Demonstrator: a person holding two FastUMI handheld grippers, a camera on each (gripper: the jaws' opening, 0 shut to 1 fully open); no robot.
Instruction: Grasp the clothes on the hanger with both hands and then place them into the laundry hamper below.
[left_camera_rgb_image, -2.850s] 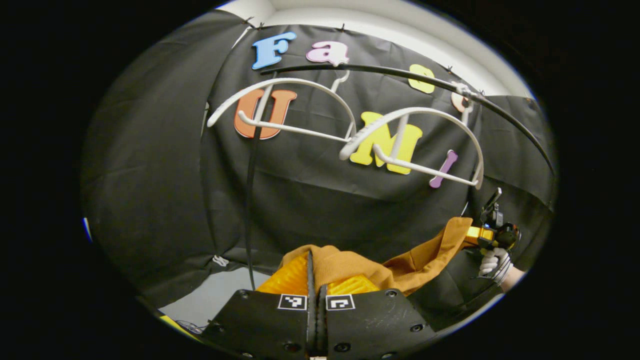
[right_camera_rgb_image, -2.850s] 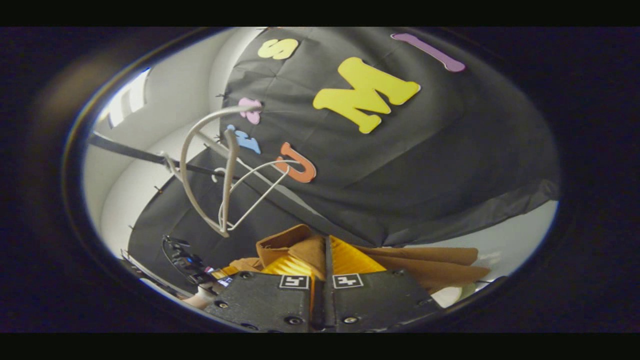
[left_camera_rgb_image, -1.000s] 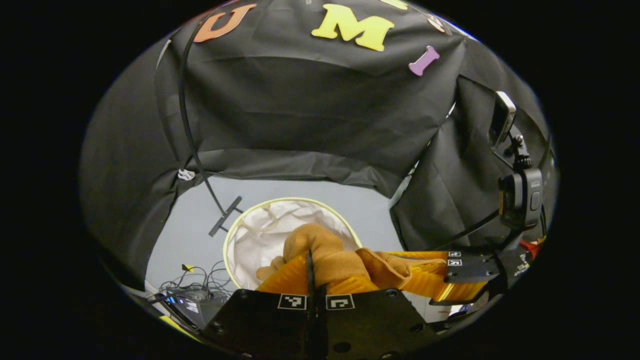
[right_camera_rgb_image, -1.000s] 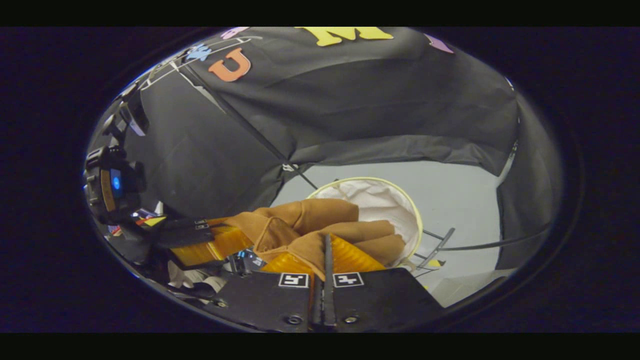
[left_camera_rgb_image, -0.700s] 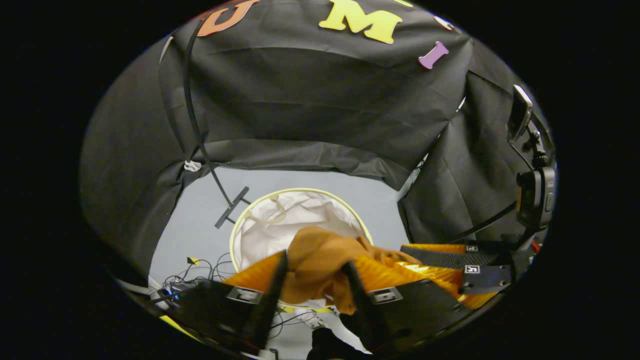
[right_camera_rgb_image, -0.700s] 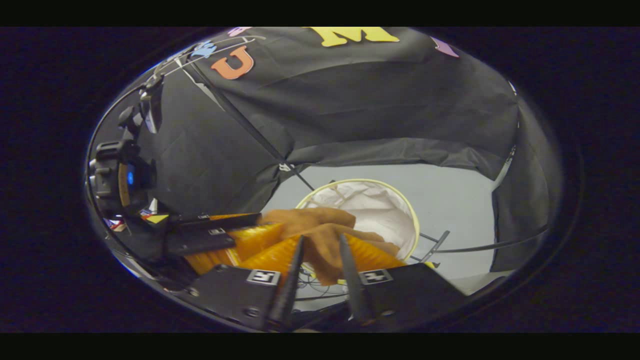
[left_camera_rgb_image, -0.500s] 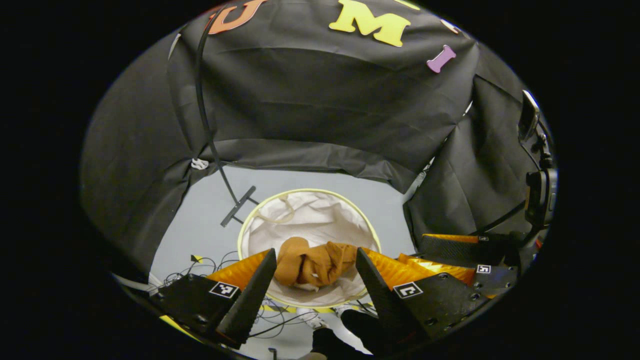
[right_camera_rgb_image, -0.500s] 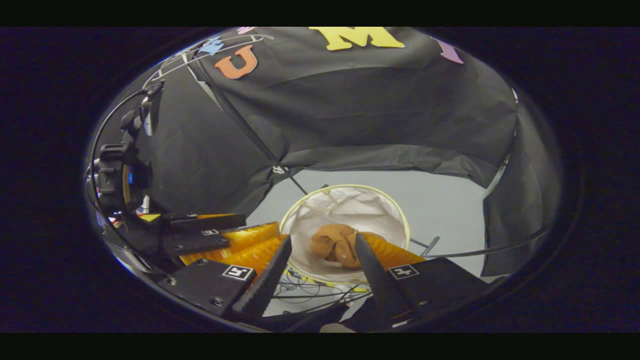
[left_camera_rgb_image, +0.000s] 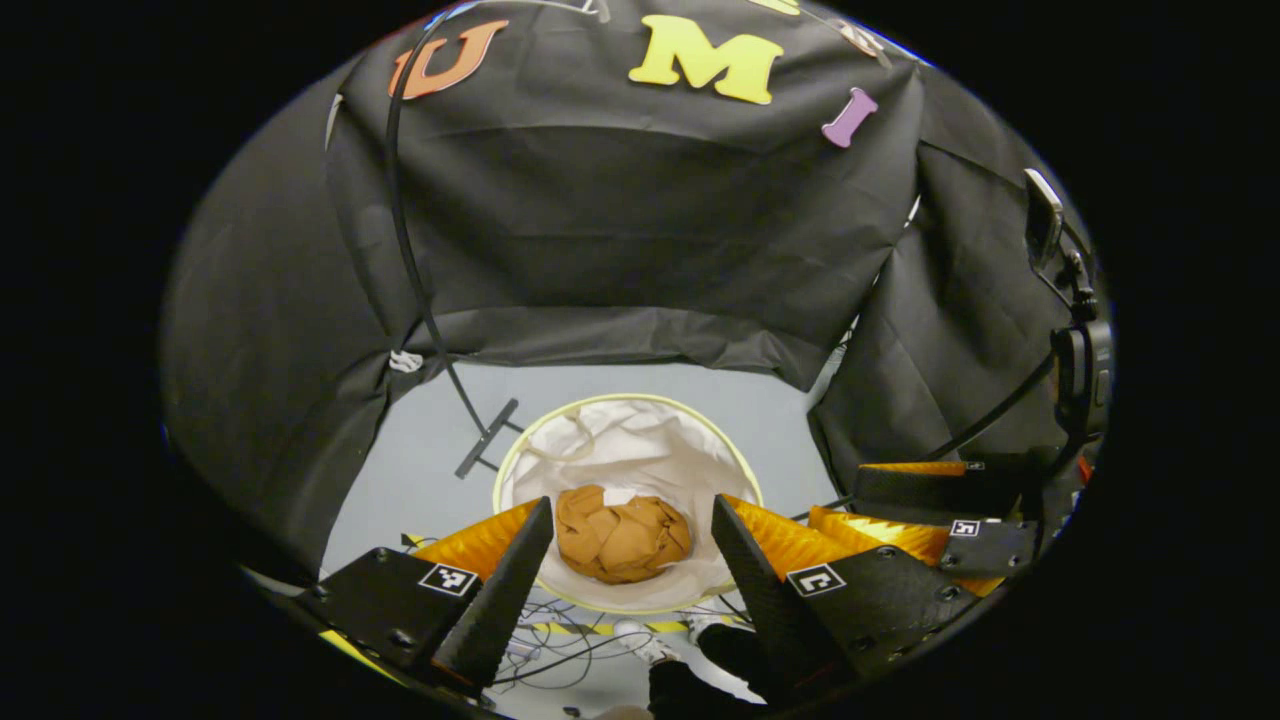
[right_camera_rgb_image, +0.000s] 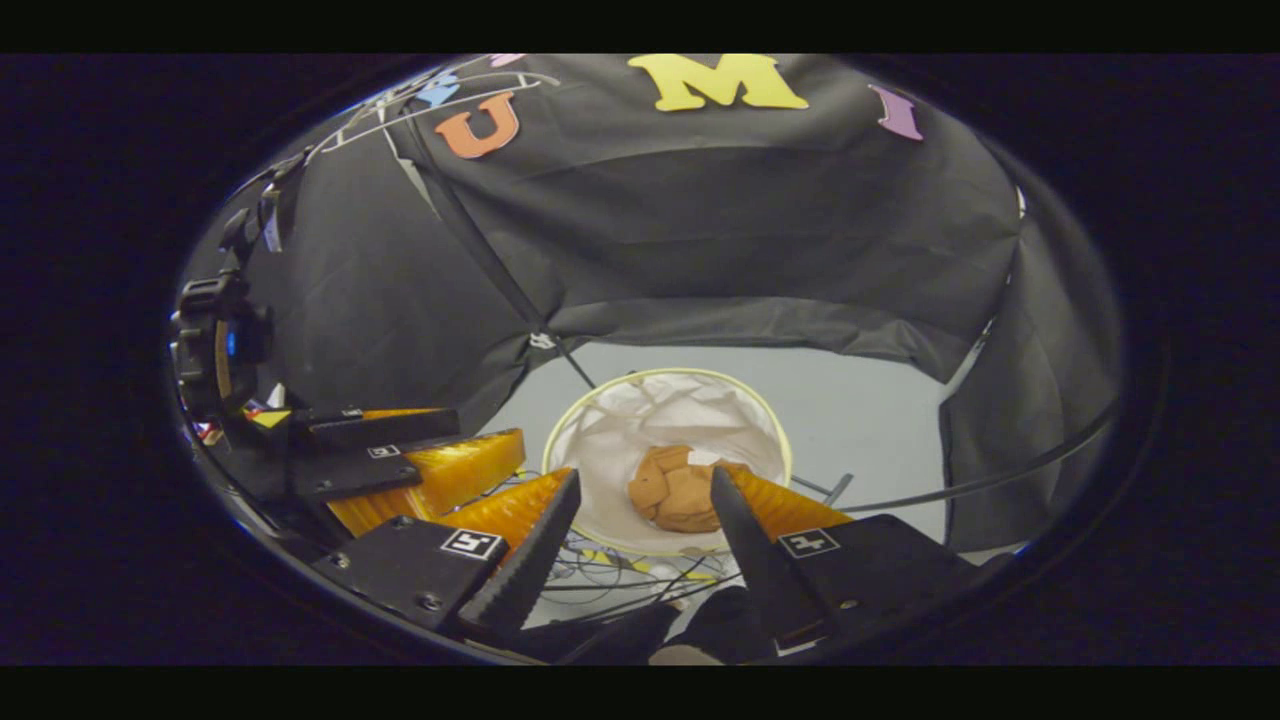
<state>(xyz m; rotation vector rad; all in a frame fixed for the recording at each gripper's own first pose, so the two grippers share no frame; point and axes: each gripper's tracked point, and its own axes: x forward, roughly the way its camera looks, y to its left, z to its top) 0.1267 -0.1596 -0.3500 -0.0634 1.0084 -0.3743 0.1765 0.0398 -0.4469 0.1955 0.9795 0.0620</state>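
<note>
Since half a second ago the brown garment (left_camera_rgb_image: 622, 534) has dropped and settled, bunched, inside the laundry hamper (left_camera_rgb_image: 520, 462). Both your grippers (left_camera_rgb_image: 632, 590) (right_camera_rgb_image: 640, 560) hang above, jaws wide, empty. Withdraw straight upward, clear of the rim.

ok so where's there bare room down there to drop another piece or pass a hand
Free: the white lining of the hamper behind and beside the brown garment, and the grey floor between the hamper rim and the black cloth wall. Crowded: the near floor under both open tools, littered with cables, and the rack foot left of the rim.
</note>
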